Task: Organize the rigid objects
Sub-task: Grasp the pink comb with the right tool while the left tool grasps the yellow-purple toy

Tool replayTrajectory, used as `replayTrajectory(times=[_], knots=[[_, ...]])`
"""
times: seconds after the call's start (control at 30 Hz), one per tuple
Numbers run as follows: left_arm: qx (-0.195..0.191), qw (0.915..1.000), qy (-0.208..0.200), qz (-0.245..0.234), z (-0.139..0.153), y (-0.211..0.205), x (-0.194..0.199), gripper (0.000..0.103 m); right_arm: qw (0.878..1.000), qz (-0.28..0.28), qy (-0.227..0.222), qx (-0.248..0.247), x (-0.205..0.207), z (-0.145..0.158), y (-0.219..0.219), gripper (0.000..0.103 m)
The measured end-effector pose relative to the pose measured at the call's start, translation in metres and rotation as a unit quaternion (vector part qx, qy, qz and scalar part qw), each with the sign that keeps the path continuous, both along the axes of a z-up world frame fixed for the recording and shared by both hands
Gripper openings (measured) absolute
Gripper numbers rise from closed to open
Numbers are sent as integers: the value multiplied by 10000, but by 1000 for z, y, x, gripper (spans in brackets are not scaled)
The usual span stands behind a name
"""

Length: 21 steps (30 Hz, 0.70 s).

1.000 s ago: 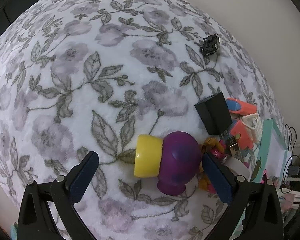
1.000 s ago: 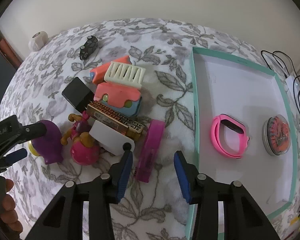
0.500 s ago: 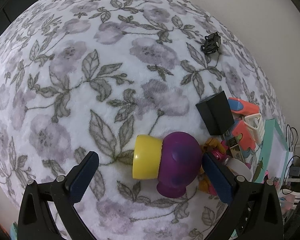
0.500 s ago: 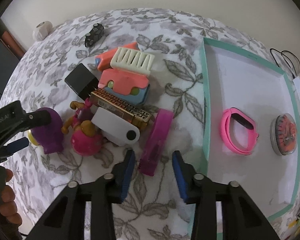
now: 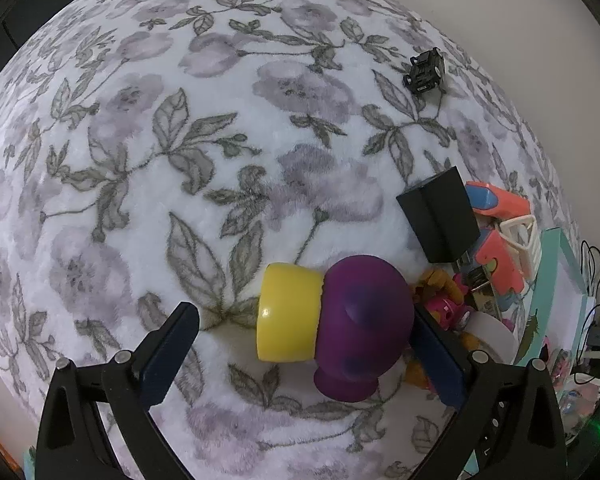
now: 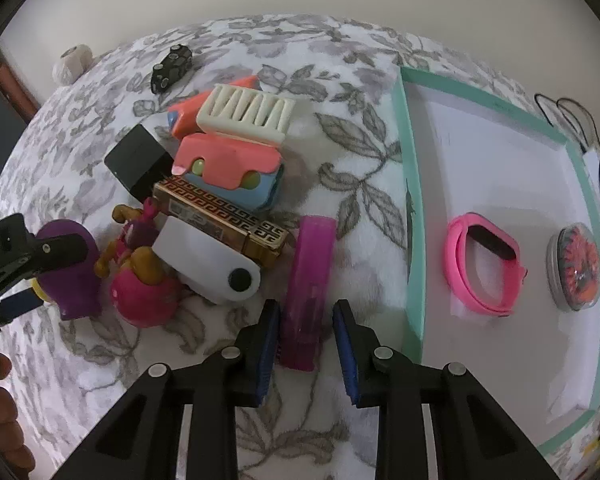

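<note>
A purple and yellow toy lies on the floral cloth between the wide-open fingers of my left gripper; the right finger touches its purple end. In the right wrist view my right gripper is open, its fingers on either side of the near end of a magenta bar. A pile lies to the left: white case, gold patterned box, pink round toy, coral and blue toy, cream comb, black box. A teal-rimmed white tray holds a pink band and a round tin.
A small black toy car sits at the far side of the cloth, also in the left wrist view. A pale ball lies at the far left edge. Cables run behind the tray. A wall stands behind.
My right gripper has moved forward and now straddles the near end of the magenta bar, with its fingers closer together. My left gripper has barely moved around the purple toy.
</note>
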<state>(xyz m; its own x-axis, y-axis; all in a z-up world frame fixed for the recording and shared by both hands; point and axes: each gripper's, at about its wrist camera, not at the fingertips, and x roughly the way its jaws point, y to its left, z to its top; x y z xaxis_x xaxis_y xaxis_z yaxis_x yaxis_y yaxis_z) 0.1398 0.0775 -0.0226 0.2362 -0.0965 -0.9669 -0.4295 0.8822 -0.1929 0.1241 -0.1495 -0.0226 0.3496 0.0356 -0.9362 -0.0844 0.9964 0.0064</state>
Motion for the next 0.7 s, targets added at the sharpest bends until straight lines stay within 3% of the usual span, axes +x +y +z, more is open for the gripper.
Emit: replayTrajectory(times=[0.2,0.53,0.7], knots=[[-92,9999,-71,19,1,0,0,94,9999,90,-136,-54,-1,-1,5,31],[-393,9990,-223,-71,5,-5,1,70,9997,148,-172,-64,-3,-1,4,30],[-398,9990,-163,-100,6,-5,4,69,9999,133,-104,33,-2,0,-1,23]])
